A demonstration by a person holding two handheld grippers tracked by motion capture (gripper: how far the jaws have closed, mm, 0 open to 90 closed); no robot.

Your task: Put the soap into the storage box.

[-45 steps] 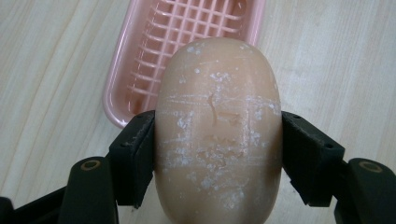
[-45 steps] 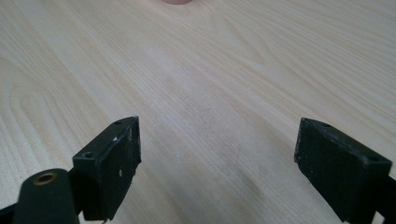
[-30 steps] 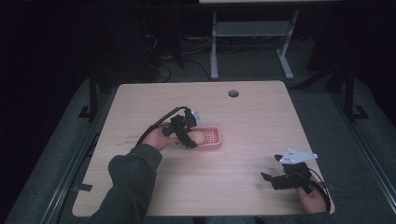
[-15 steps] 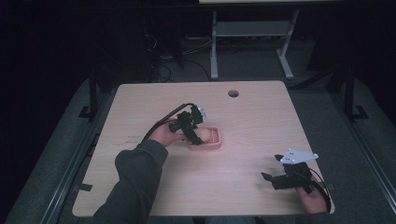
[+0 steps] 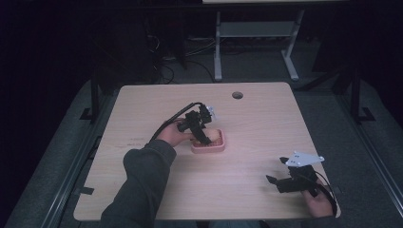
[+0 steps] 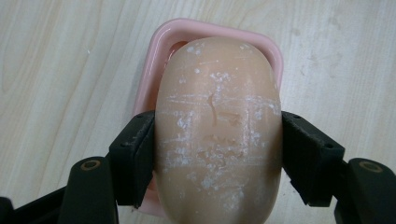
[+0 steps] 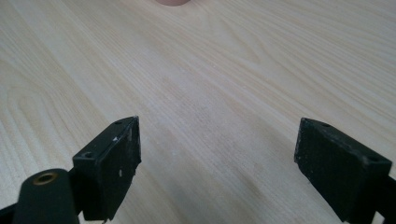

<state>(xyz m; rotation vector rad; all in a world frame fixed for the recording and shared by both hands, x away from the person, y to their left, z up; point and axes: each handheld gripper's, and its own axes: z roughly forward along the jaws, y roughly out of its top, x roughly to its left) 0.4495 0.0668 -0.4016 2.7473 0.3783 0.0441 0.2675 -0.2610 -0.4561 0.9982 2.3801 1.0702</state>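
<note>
Left gripper (image 5: 205, 134) clamped across the soap bar (image 6: 217, 130) by its sides, held over the pink dish (image 6: 159, 60) mid-table, so it likely seats lengthwise inside (contact with the dish unclear). Right gripper (image 5: 278, 175) idles near right, jaws apart, out of the way.

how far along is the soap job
Grasp looks done: the left gripper has its jaws pressed on both sides of the soap bar, over the pink soap dish. Whether it's resting in the dish is unclear. The right gripper waits open above the table.
</note>
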